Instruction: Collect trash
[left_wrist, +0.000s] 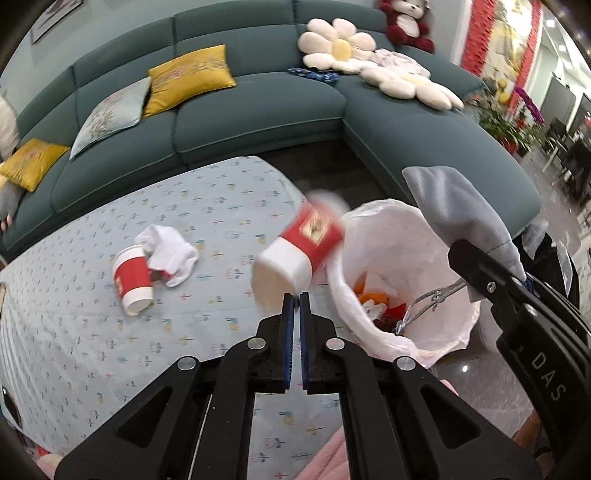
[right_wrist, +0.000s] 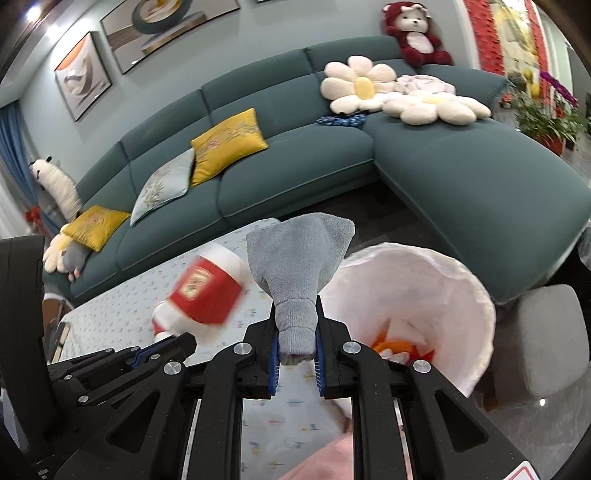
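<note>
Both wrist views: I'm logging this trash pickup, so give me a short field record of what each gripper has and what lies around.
left gripper: shut on the rim of a red-and-white paper cup, carried tilted beside the bin
right gripper: shut on a grey fleece cloth
bin: white-lined round trash bin, orange and white scraps inside
left on table: second red-and-white paper cup on its side, white sock against it
table: pale blue patterned tablecloth

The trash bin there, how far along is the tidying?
Done: the white-lined bin already holds orange and white scraps. In hand: the left gripper pinches a red-and-white paper cup by its rim; the right gripper clamps a grey cloth. Left: another cup and a white sock on the table.
</note>
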